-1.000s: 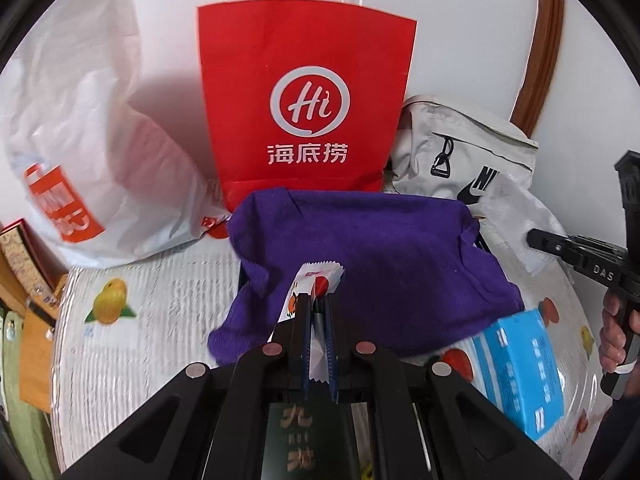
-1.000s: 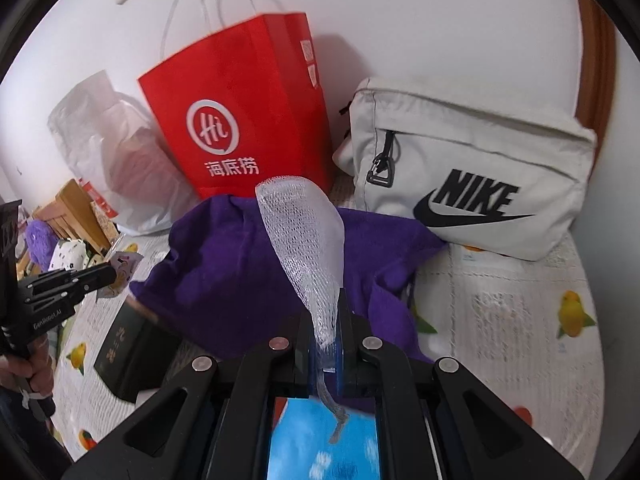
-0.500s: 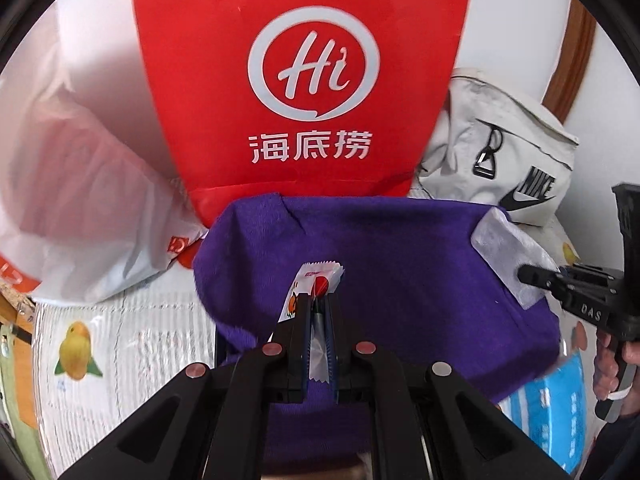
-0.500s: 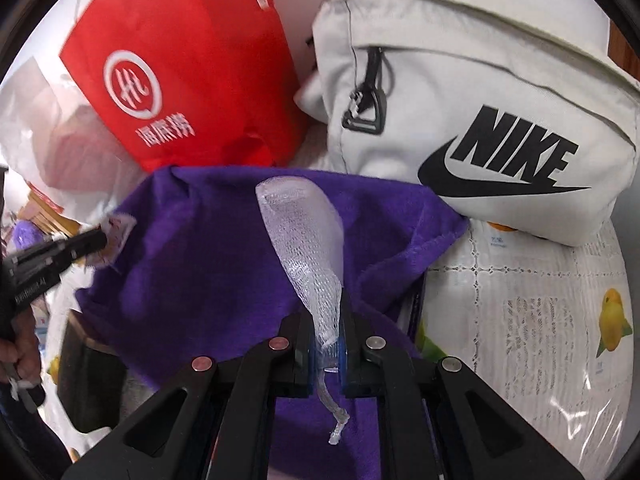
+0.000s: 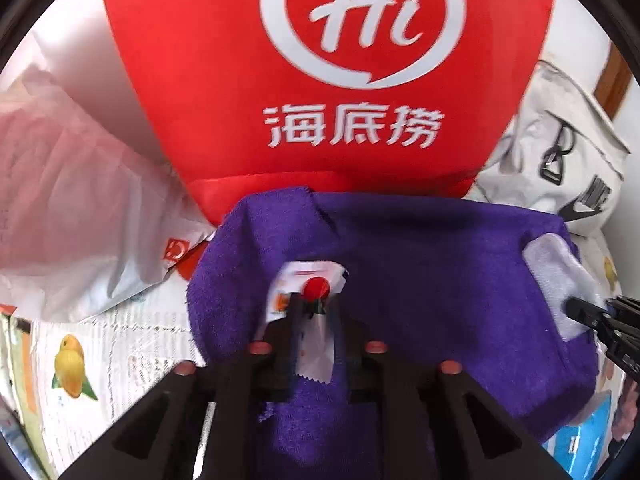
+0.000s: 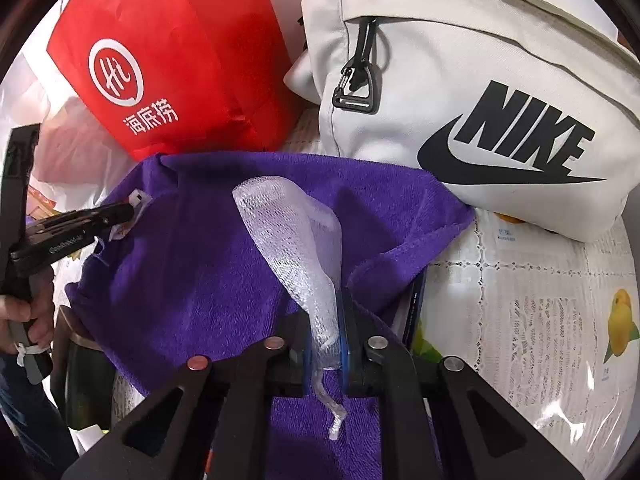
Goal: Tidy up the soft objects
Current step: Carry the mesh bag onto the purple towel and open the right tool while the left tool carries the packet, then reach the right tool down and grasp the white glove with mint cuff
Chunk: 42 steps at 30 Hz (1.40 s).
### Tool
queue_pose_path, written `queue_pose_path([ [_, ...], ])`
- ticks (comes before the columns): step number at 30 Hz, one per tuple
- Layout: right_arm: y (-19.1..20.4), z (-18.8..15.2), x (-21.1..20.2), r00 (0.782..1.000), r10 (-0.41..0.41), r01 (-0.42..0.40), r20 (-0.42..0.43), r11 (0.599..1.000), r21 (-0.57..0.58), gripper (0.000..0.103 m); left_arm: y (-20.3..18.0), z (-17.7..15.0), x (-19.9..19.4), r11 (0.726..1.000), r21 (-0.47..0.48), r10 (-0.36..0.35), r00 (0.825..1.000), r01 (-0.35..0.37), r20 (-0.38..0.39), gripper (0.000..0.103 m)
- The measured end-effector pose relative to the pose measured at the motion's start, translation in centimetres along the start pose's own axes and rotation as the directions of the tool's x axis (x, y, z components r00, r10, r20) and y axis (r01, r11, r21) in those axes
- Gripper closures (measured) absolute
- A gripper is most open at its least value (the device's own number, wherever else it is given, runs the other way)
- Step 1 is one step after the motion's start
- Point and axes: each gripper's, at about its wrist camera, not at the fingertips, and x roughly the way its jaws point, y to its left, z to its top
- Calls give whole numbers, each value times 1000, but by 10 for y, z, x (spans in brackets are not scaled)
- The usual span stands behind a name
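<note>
A purple towel (image 5: pixel 420 272) lies spread over boxes on the table; it also shows in the right wrist view (image 6: pixel 192 272). My left gripper (image 5: pixel 316 312) is shut on a small white snack packet (image 5: pixel 310 280) with a red dot, held just over the towel's left part. My right gripper (image 6: pixel 326 312) is shut on a white foam mesh sleeve (image 6: pixel 288 232), held over the towel's right part. The mesh sleeve (image 5: pixel 556 276) and right gripper tips (image 5: pixel 588 312) show at the right in the left wrist view. The left gripper (image 6: pixel 120 212) shows at the left in the right wrist view.
A red paper bag (image 5: pixel 320 80) stands right behind the towel, also in the right wrist view (image 6: pixel 168 60). A white Nike bag (image 6: pixel 480 92) sits at the back right. A white plastic bag (image 5: pixel 72 208) lies at the left. A blue box (image 5: pixel 580 436) and a lace tablecloth (image 6: pixel 540 300) are at the right.
Both grippers have moved forward over the purple towel, closer to the red bag and the Nike bag. Each still holds its item.
</note>
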Motion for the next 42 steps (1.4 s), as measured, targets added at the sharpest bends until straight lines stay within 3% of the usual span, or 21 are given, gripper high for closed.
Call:
queue_pose_path([
  [4,-1,2,-5,1000,11,-11,5,1000,-2,56,-3,-2,-1,1000,1,12,1000,-12,-7,58],
  [6,1,0,-9,1000,15,-15,13,1000,-14,55,-4,-4,-5,1000,2,21,1000,-21,0,41],
  [8,3,-2,-14,999,31,-30,15,999,-24,50,-8,-6,-10,1000,5,27,1000,-27,3,35],
  [10,6,-5,-18,999,44,-44,17,999,-32,45,-11,-8,-16,999,15,31,1000,-31,2,35],
  [17,14,-16,-44,996,66,-64,62,997,-32,44,-16,-14,-41,997,17,73,997,-73,2,32],
  [25,32,-42,-92,989,59,-54,132,998,-41,44,-7,-48,-99,1000,-25,-5,993,8,120,32],
  [33,69,-92,-139,982,69,-53,174,994,-95,44,0,-97,-140,997,-76,-14,993,23,118,32],
  [42,104,-161,-154,983,143,-126,118,982,-141,44,14,-159,-169,992,-125,-5,993,20,122,32],
])
